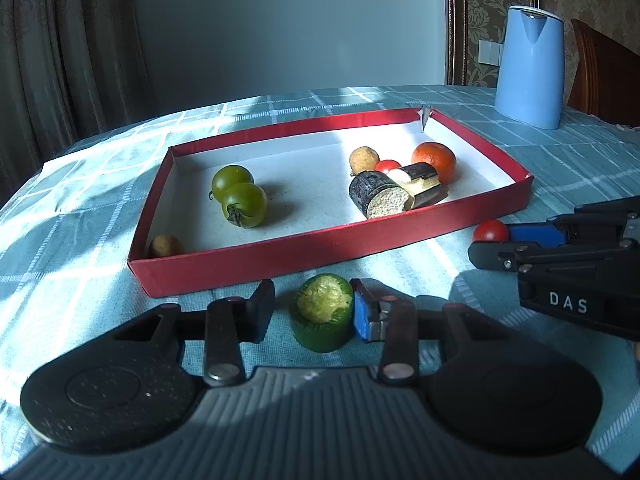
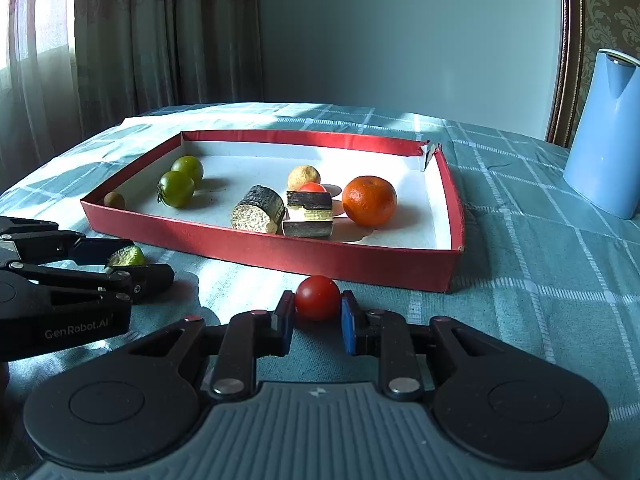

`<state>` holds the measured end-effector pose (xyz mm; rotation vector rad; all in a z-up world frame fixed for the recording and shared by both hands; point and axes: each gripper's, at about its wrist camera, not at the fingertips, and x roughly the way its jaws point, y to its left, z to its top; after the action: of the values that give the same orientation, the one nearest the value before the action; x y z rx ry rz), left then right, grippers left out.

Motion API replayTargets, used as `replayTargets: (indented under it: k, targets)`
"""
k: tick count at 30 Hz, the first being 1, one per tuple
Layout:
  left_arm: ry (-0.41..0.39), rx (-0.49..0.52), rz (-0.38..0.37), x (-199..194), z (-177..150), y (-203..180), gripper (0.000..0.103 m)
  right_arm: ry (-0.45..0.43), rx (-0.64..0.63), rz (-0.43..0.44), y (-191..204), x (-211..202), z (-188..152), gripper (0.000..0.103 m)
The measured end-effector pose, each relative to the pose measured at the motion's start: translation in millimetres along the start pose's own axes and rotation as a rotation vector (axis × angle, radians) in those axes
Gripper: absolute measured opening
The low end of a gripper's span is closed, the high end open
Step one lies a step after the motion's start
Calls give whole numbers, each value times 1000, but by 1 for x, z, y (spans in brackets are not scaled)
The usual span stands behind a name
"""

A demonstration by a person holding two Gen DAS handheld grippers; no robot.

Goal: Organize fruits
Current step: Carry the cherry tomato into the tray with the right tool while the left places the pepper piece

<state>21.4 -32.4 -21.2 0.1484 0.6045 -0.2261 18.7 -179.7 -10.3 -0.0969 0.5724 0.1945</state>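
Nearest on the tablecloth, left gripper: set narrow around the green cut piece, blue pad touching its right side, other finger just apart on the left; no grip yet by the look of it.
Green cut piece: upright on the cloth, cut face up, just outside the near wall of the red tray, towards its middle.
Left grip, advice: close the gap evenly so as not to shove the piece sideways; squeeze the smooth rind low and gently, probably soft flesh inside; lift straight up enough to clear the near wall.
Right gripper: closed on the red cherry tomato, both pads against its sides, low over the cloth just off the tray's near wall, towards the near-right corner.
Right grip, advice: keep pressure light, likely thin skin and a round, slippery shape; carry level to avoid a roll out of the pads.
Spacing: both grippers side by side, so better to lift one at a time or keep well apart.
Tray, left half: two green tomatoes touching each other; small brown ball in the near-left corner.
Tray, right half: two dark cut cylinders together, then a tan ball, another red tomato and a mandarin behind.
Placement, judgement: green piece beside the green tomatoes, cherry tomato beside the red one, presumably; set down on bare white floor, not on top of anything.
Far-right corner of the table: blue kettle, well clear.
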Motion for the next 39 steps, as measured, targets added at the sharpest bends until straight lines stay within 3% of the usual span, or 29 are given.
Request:
replayTargets:
  k: [7,9,12,20,29,34,39]
  targets:
    - [-2,4,-3,0,0,0,35,-43,-2,-16,1,-7,-1,23]
    - [-5,2,-11,-2,1,-1,28,-68,2,-20,0,-12,-1,23]
    - [-16,35,25,-5,1,-9,27,-109,-3,-28,1,-19,1,23]
    - [-98,18,1,-24,24,-7,27,-163,-7,-51,-7,-24,24,23]
    - [-82,-37,83,21,63,5,27,-136,39,-93,-21,28,70,23]
    - [-51,-84,79,47,70,13,27,-107,45,-87,-19,58,81,23]
    - [-57,-56,94,57,70,7,27,-65,42,-97,-19,81,82,23]
